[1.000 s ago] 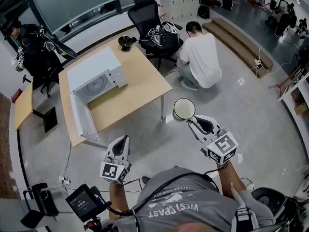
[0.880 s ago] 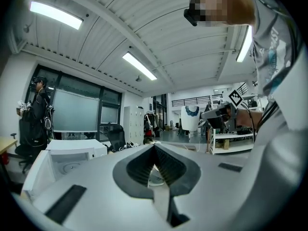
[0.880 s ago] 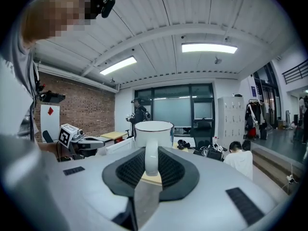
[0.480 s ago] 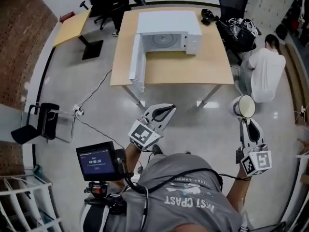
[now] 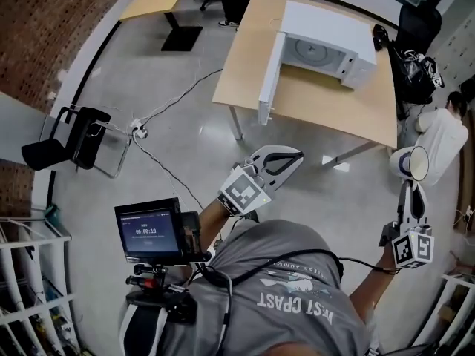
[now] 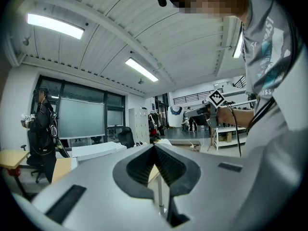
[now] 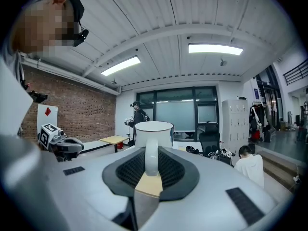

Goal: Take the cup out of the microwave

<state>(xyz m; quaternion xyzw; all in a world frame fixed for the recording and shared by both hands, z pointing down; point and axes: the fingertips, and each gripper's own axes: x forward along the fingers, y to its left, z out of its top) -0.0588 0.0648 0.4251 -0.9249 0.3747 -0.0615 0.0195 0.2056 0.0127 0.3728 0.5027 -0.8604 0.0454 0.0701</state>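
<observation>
Scene: a person stands on open floor, well apart from the bench [image 5: 312,104] in the upper half of the head view.
Microwave: the microwave [image 5: 326,44] sits on the bench with its door [image 5: 267,80] swung wide, and no cup shows in the cavity.
Cup: the white cup [image 5: 410,163] hangs over the floor at the right edge of the head view, well clear of the microwave. It stands upright in the right gripper view.
Right gripper: the right gripper [image 5: 410,189] is clamped on the cup's handle, with the loop pinched from both sides between the ribbed pads.
Left gripper: the left gripper [image 5: 292,156], at centre frame, has its jaws pressed together with nothing between them.
Handling: the cup looks rigid, smooth-walled and probably breakable if dropped. Its weight likely sits ahead of the jaws, so it may pivot on the thin handle.
Best hold: the handle, gripped close to the body, seems the surest place, since the glossy wall looks slippery.
Progress: by the look of it, the cup is out and only needs setting down.
</observation>
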